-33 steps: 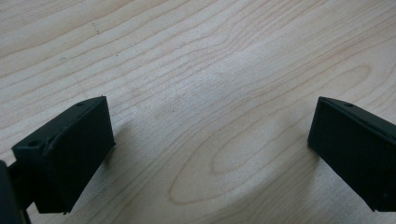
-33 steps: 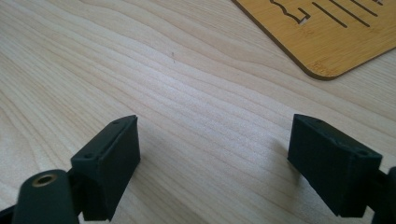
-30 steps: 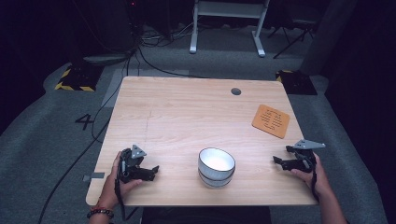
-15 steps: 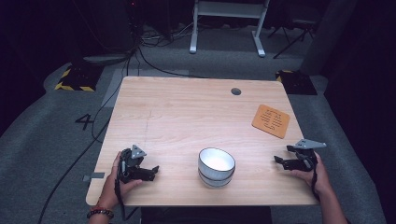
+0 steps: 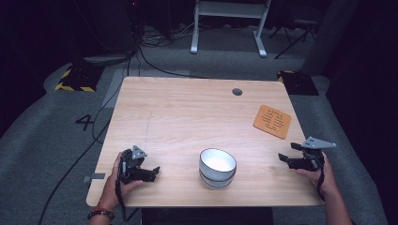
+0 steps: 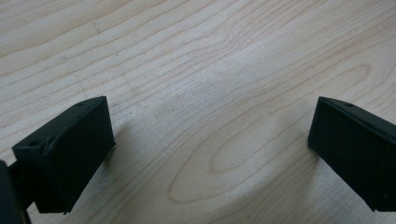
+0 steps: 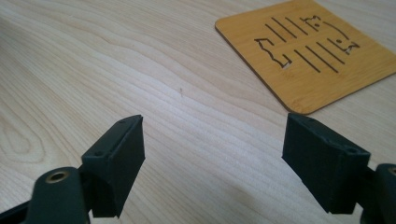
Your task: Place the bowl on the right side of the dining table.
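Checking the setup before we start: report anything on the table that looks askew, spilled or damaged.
Nothing stands out. The white bowls with dark rims sit neatly stacked and upright near the front edge of the light wooden table. The orange wooden coaster with cut slots lies flat, merely turned at an angle to the table's edges. No spills or breakage show.

White bowl stack on wood table, btwn left gripper & right gripper. Orange slotted coaster just fwd of right gripper. Grey grommet far fwd.

Dark lab, taped floor, loose cables
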